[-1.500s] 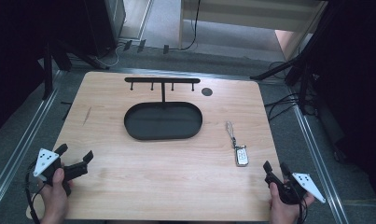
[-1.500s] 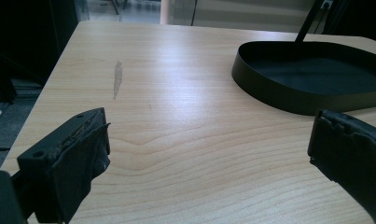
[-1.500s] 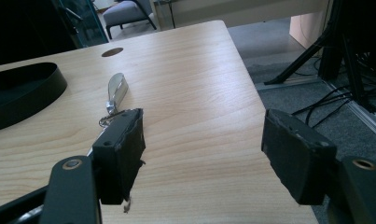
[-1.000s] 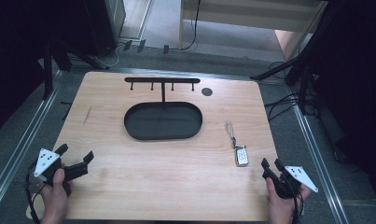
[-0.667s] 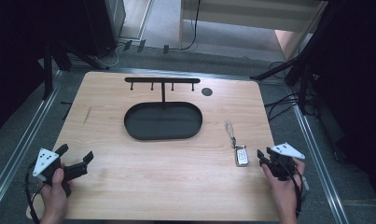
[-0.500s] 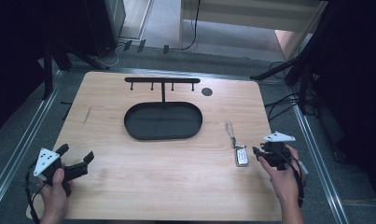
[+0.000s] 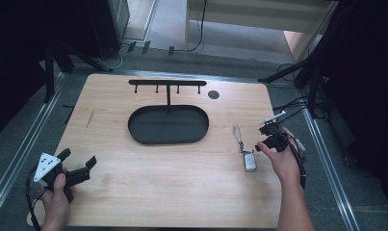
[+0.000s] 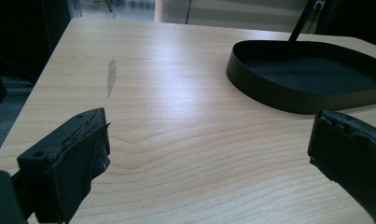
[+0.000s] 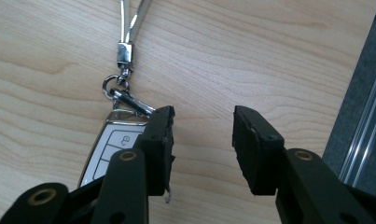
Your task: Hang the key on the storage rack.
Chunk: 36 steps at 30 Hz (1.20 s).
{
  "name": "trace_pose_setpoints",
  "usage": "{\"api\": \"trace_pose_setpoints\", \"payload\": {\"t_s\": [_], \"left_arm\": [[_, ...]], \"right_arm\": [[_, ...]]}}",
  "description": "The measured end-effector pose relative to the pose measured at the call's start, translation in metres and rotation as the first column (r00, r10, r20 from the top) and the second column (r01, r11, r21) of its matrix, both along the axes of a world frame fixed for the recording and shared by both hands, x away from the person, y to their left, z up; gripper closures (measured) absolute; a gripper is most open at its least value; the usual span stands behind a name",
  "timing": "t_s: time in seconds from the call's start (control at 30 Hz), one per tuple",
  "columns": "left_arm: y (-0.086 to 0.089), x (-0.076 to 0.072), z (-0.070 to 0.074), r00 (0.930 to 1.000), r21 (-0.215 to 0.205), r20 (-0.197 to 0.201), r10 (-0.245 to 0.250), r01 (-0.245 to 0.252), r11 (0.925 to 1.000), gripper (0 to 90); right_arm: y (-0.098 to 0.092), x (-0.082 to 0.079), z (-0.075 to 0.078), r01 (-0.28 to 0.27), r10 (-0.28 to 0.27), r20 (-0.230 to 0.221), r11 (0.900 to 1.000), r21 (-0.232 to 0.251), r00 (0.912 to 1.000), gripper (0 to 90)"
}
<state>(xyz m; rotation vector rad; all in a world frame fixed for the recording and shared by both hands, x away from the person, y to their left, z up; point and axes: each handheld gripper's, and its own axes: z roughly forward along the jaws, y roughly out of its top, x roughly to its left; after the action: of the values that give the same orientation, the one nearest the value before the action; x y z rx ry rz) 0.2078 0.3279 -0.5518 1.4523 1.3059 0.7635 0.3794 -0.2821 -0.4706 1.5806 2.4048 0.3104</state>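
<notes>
While the right gripper [image 9: 202, 140] hangs just over the table [image 7: 134, 192], its two black jaws stand apart with bare wood showing in the gap, and they hold nothing. In the right gripper view, one jaw sits right over the edge of a white car key [image 9: 104, 151] with buttons on it, but I cannot tell if it touches the key. A small metal ring [image 9: 112, 86] and a clip [image 9: 125, 52] join the key to a thin strap [image 9: 129, 16] that runs away across the wood. From the high view, the right gripper [image 7: 263, 139] is near the right edge of the table, held by the right hand [image 7: 285, 161], and the car key [image 7: 249, 162] lies flat just beside it, with its strap [image 7: 238, 137] pointing toward the back. The left gripper [image 8: 209, 154] has its jaws wide apart and holds nothing too. It is low over the near left corner of the table, held by the left hand [image 7: 57, 199]. In front of it is a black oval tray [image 8: 307, 74]. The tray [image 7: 168, 125] sits in the middle of the table, well apart from the key. A black post rises from its back edge and carries a bar with little hooks [image 7: 166, 83]. A small dark round spot [image 7: 213, 94] is on the table near the bar.
</notes>
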Motion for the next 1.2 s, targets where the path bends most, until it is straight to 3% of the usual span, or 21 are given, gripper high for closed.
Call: {"api": "trace_pose_setpoints", "payload": {"t_s": [0.17,0.27,0.33,0.5,0.8,1.0,1.2], "left_arm": [[0.000,0.000,0.000,1.0000,-0.003,0.000,0.001,-0.001,1.0000,0.0],[0.000,0.000,0.000,1.0000,-0.003,-0.003,-0.001,0.001,1.0000,0.0],[0.000,0.001,0.000,1.0000,-0.003,-0.007,-0.002,0.002,1.0000,0.0],[0.000,0.001,0.000,1.0000,0.001,-0.006,-0.004,0.004,1.0000,0.0],[0.000,0.001,0.000,1.0000,-0.004,-0.005,-0.004,0.004,1.0000,0.0],[0.000,0.001,0.000,1.0000,-0.006,-0.006,-0.003,0.003,1.0000,0.0],[0.000,0.001,0.000,1.0000,-0.006,-0.007,-0.003,0.003,1.0000,0.0]], "right_arm": [[0.000,0.011,-0.004,0.082,-0.086,-0.077,0.995,-0.051,0.9933,61.5],[0.005,0.015,-0.004,0.084,-0.097,-0.117,0.990,-0.114,0.9884,62.2],[0.010,0.019,-0.001,0.080,-0.095,-0.118,0.989,-0.128,0.9885,62.6],[0.028,0.027,0.008,0.052,-0.068,-0.125,0.990,-0.128,0.9898,64.6],[0.061,0.036,-0.003,-0.018,0.000,-0.155,0.993,-0.113,0.9880,69.5],[0.069,0.041,-0.014,-0.014,-0.005,-0.172,0.994,-0.112,0.9850,70.5],[0.072,0.045,-0.021,0.023,-0.045,-0.179,0.993,-0.119,0.9828,73.8]]}}
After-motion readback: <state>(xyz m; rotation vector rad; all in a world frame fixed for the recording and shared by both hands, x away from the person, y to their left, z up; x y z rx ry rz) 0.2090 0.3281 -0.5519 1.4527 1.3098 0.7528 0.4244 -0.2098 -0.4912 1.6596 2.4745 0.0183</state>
